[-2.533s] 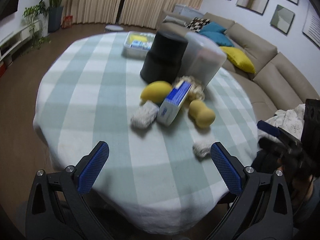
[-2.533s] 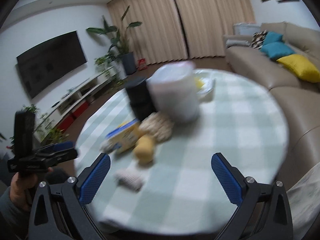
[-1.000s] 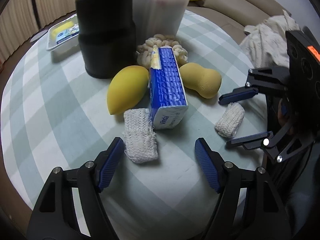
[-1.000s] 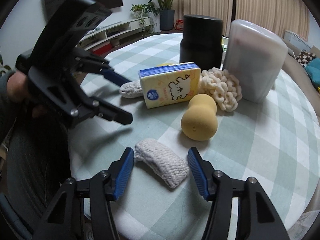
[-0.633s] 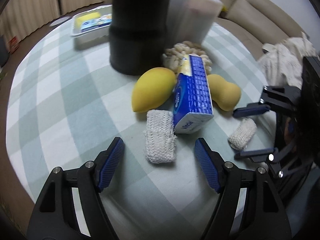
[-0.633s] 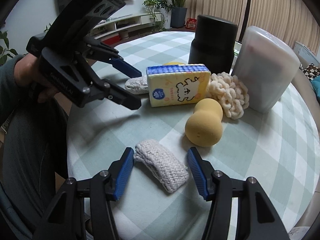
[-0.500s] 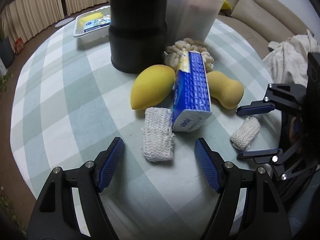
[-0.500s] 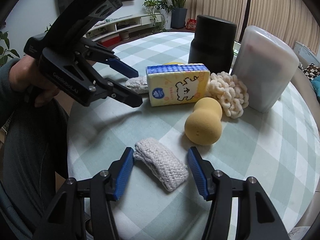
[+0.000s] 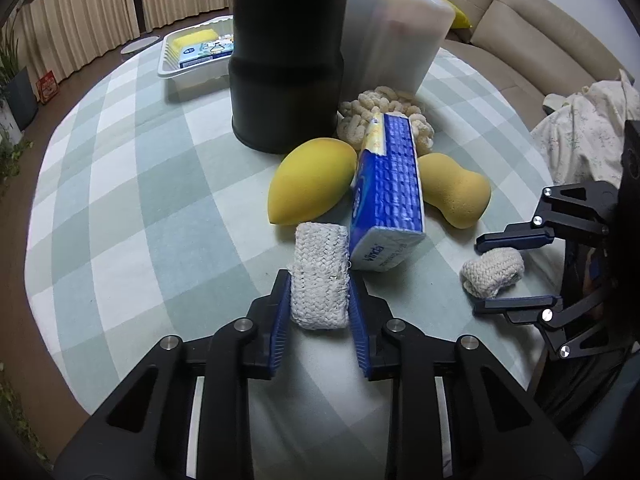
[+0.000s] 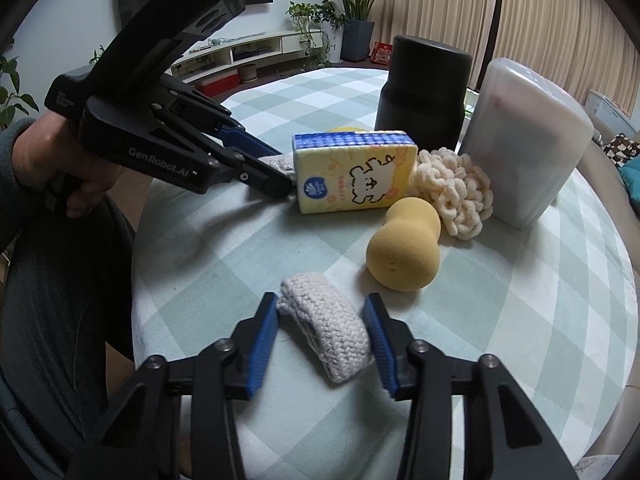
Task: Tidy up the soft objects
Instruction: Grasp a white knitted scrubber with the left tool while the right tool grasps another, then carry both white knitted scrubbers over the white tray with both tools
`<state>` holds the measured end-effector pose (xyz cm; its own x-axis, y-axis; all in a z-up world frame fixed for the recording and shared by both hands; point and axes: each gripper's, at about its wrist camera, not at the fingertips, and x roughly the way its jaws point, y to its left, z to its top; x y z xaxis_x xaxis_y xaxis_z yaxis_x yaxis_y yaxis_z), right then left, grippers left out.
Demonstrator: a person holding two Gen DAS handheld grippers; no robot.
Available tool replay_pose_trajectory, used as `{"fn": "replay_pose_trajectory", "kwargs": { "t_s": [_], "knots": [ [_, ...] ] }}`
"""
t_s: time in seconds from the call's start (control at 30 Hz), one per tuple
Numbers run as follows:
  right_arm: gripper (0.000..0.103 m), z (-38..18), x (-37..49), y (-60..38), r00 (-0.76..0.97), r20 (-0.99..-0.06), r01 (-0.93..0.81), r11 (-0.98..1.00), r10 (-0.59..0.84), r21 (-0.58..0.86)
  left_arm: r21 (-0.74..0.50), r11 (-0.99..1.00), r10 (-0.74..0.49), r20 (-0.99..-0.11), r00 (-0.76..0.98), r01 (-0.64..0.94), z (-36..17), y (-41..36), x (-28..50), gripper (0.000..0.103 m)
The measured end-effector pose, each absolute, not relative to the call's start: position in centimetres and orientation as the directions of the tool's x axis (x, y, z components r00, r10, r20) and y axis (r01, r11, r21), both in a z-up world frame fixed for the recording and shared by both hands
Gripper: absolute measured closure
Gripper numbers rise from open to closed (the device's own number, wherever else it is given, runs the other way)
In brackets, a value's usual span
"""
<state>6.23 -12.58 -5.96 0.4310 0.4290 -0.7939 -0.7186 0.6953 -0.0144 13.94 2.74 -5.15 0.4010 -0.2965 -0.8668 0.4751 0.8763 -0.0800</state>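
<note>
Two white knitted cloths lie on the checked tablecloth (image 9: 140, 220). My left gripper (image 9: 319, 280) is shut on one cloth (image 9: 320, 252), which lies against the blue tissue pack (image 9: 386, 184); both pads press its sides. My right gripper (image 10: 321, 300) has the other cloth (image 10: 328, 332) between its blue pads. Its jaws are closing and both pads touch the cloth, which looks slightly bunched. Behind are a yellow egg-shaped sponge (image 9: 312, 188), a gourd-shaped sponge (image 10: 404, 252) and a cream loopy scrubber (image 10: 452, 192).
A black canister (image 9: 286, 68) and a frosted plastic container (image 9: 396, 36) stand behind the pile. A white tray (image 9: 168, 68) holding packets sits at the far side. A sofa (image 9: 520, 32) curves round the right of the table. A person's hand (image 10: 80, 176) holds the left gripper.
Both pairs of jaws have closed in from wide around their cloths. The left pads now squeeze their cloth; the right pads have come up against theirs. Neither hand has shifted.
</note>
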Motion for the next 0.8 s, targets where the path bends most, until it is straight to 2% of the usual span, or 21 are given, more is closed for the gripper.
{"fn": "replay_pose_trajectory", "kwargs": {
  "t_s": [0.17,0.5,0.8],
  "knots": [
    [0.068,-5.7,5.6,-12.4,0.444,-0.794,-0.724,0.688,0.416,-0.044,-0.081,0.889,-0.290,-0.862,0.417,0.450,-4.8,2.6,12.7,0.078],
    [0.070,-3.5,4.8,-14.7,0.454,-0.769,-0.690,0.724,0.450,0.016,-0.129,0.921,-0.300,-0.838,0.455,0.369,-3.0,3.9,10.2,0.078],
    [0.070,0.9,4.2,-17.7,0.493,-0.729,-0.652,0.756,0.475,0.052,-0.151,0.920,-0.343,-0.755,0.559,0.361,3.0,4.3,6.9,0.078]
  ]
}}
